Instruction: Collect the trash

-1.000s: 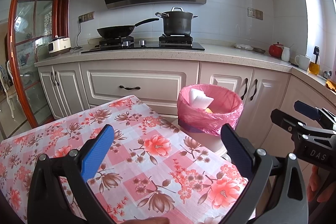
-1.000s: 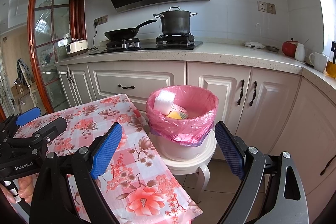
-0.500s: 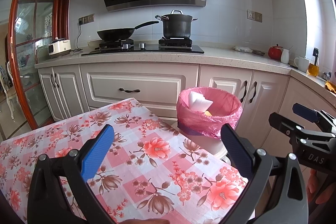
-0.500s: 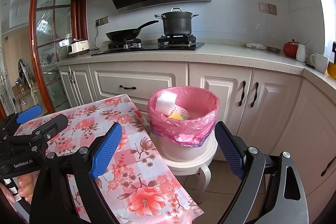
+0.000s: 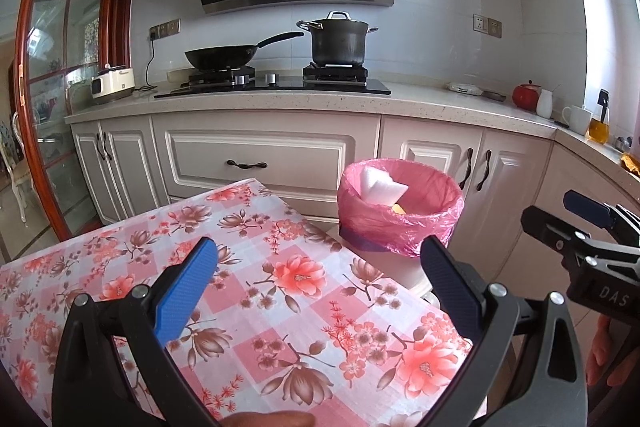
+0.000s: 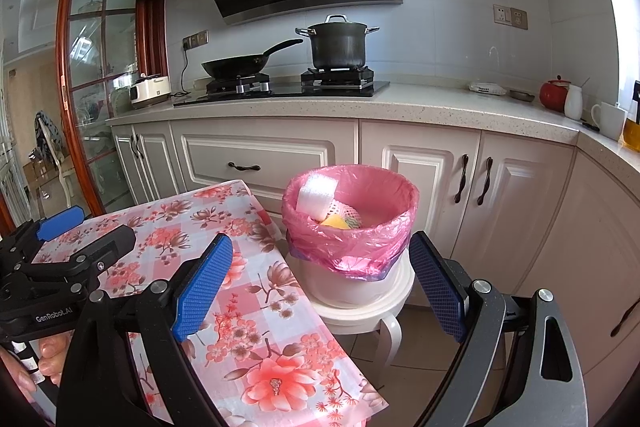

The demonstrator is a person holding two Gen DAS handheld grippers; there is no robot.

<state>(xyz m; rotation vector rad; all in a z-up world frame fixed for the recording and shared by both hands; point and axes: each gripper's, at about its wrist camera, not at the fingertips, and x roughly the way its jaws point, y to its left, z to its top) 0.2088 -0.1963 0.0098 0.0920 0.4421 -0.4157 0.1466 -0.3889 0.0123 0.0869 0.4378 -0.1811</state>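
Observation:
A white bin lined with a pink bag (image 6: 360, 227) (image 5: 404, 223) stands on a white stool (image 6: 368, 311) beside the table. Inside it lie a white foam piece (image 6: 316, 193) (image 5: 378, 185), a yellow sponge (image 6: 335, 222) and a netted wrapper. My left gripper (image 5: 320, 287) hangs open over the floral tablecloth (image 5: 280, 287) with nothing between its fingers. My right gripper (image 6: 320, 285) is open too, level with the bin's near side, empty. Each gripper shows at the edge of the other's view.
White kitchen cabinets (image 6: 260, 163) run behind the bin and along the right. A wok (image 5: 224, 57) and a pot (image 5: 338, 43) sit on the hob. A red pot (image 6: 554, 93), jug and mug stand on the counter at right. A glass door (image 5: 52, 99) is at left.
Both views have tilted up slightly and drawn back a little, so the bin and table sit lower in frame. Both grippers stay open and empty.

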